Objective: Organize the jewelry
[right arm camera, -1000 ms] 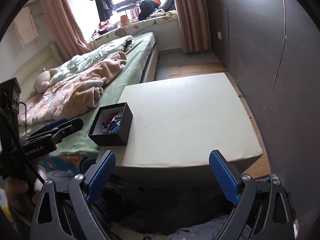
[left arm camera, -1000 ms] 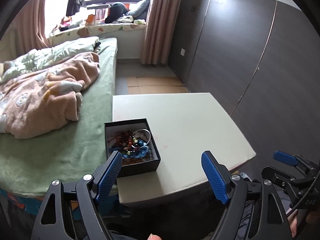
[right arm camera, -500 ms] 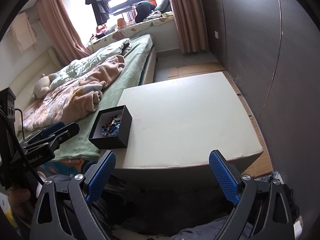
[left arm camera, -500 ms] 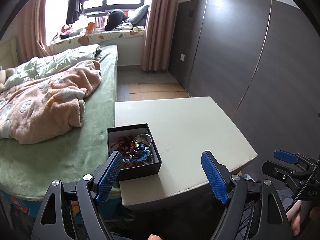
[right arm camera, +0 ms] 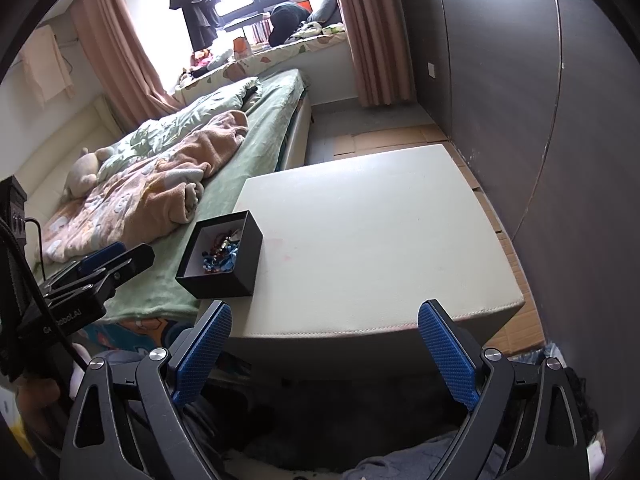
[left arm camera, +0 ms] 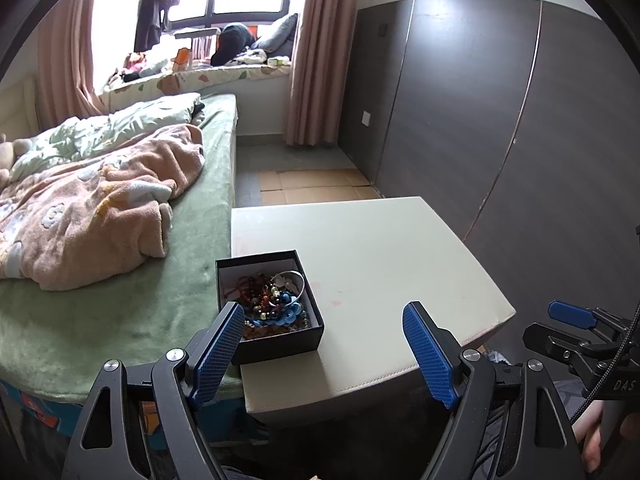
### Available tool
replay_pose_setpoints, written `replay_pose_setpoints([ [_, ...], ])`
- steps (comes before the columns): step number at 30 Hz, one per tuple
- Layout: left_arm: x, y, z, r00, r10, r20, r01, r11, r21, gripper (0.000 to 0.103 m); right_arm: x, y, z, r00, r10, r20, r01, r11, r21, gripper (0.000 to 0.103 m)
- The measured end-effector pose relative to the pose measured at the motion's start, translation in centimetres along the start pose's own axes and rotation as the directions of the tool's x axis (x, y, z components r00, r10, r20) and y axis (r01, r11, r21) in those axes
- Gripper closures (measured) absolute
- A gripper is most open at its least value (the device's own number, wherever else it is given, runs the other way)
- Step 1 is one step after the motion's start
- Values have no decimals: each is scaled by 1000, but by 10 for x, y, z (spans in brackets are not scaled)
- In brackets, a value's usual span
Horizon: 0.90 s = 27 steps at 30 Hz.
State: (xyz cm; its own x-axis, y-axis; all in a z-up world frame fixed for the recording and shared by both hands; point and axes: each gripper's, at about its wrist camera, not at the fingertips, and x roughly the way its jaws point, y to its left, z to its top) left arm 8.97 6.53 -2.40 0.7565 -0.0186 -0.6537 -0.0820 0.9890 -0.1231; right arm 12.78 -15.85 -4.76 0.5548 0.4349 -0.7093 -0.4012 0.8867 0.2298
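A small black open box (left arm camera: 280,342) sits at the near left corner of a white table (left arm camera: 380,256). It holds a tangle of jewelry (left arm camera: 272,302): red and dark beads, blue beads, a silver bangle. The box also shows in the right wrist view (right arm camera: 236,268), with the jewelry (right arm camera: 220,254) inside. My left gripper (left arm camera: 324,350) is open and empty, hovering just short of the table's near edge, its left finger close to the box. My right gripper (right arm camera: 324,350) is open and empty, lower and further back from the table (right arm camera: 380,240).
A bed with a green sheet (left arm camera: 120,312) and a pink blanket (left arm camera: 88,216) adjoins the table's left side. A dark wardrobe wall (left arm camera: 500,120) runs along the right. The left gripper's body (right arm camera: 80,292) shows at the left of the right wrist view.
Both grippers have moved slightly forward and up toward the table. The box now sits closer to the left gripper's fingers. Both stay open.
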Motion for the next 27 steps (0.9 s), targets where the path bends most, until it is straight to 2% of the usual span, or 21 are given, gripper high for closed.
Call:
replay_pose_setpoints([
  [11,-4,4,-1,1000,-7,18,7,1000,-15,21,-1,-1,2,1000,-1,6,1,1000,6,8],
  [27,-8,0,-1,999,-8,47,7,1000,14,20,-1,-1,1,1000,-4,5,4,1000,7,8],
])
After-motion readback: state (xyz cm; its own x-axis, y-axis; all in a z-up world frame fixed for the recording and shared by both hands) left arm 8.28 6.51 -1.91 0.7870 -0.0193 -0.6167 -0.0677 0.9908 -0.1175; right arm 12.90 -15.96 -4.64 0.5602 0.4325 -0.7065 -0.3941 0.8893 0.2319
